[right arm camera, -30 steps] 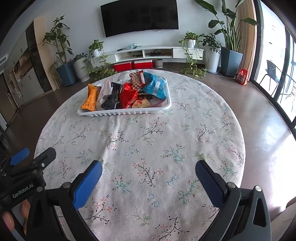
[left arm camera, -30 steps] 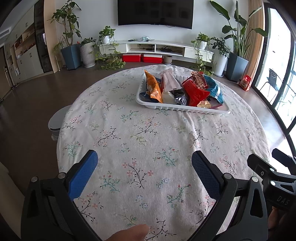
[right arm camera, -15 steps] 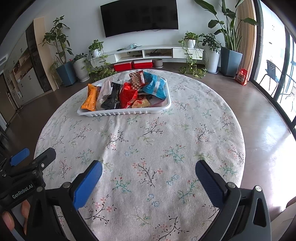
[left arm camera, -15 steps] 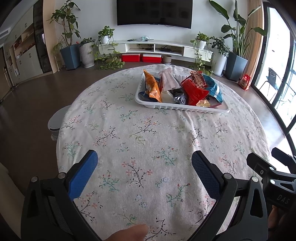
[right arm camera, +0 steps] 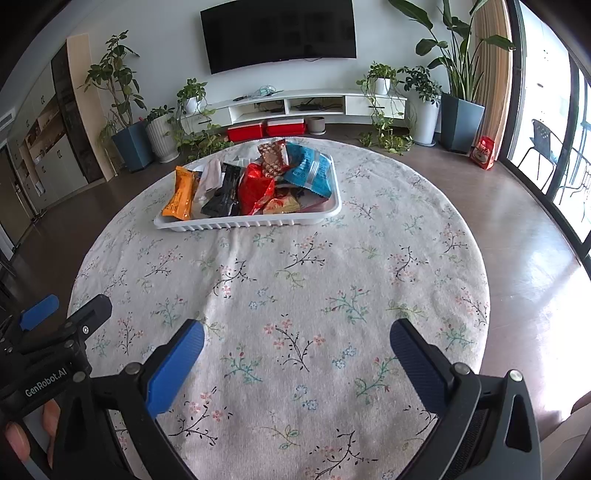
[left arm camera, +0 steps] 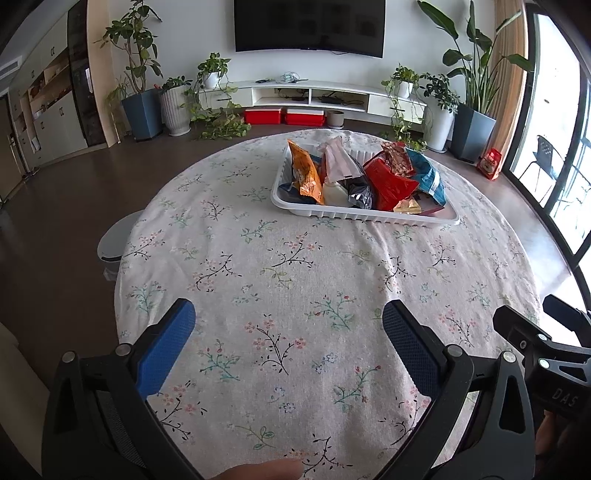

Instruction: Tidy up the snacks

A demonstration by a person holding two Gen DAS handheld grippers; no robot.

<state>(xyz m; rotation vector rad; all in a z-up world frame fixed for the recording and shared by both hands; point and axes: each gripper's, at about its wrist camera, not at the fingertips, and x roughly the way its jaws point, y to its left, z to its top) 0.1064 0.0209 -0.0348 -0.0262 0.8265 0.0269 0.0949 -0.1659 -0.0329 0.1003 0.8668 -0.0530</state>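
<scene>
From the left wrist camera, the left gripper (left arm camera: pixel 288 325) hangs over the near part of a round table (left arm camera: pixel 229 280) with a flowery cloth. Its two blue pads (left arm camera: pixel 166 347) are spread far apart and nothing sits between them, only cloth. A white tray (left arm camera: pixel 354 214) sits on the far side of the table, well apart from the gripper. It is full of snack bags, all piled up. An orange bag (left arm camera: pixel 304 173) leans at the left end, a pale pink bag (left arm camera: pixel 338 162) stands next to it, a red bag (left arm camera: pixel 389 182) is in the middle, and a blue bag (left arm camera: pixel 428 173) lies at the right end. The right gripper (left arm camera: pixel 546 354) peeks in at the right edge (only its black frame shows here). A fingertip (left arm camera: pixel 266 470) shows at the bottom edge.

From the right wrist camera, the right gripper (right arm camera: pixel 295 343) also hangs over the near cloth, with its blue pads (right arm camera: pixel 173 369) wide apart and holding nothing. The same tray (right arm camera: pixel 243 221) is far across the table. Here the orange bag (right arm camera: pixel 181 194) is at the left, a black bag (right arm camera: pixel 223 192) is beside it, the red bag (right arm camera: pixel 255 188) is in the middle, and the blue bag (right arm camera: pixel 310 170) is at the back right. The left gripper (right arm camera: pixel 55 332) shows at the left edge, and the fingers (right arm camera: pixel 16 439) of a hand curl around it. Behind the table are a dark TV (right arm camera: pixel 279 35) on the wall and lots of green plants (right arm camera: pixel 118 85) in pots.
</scene>
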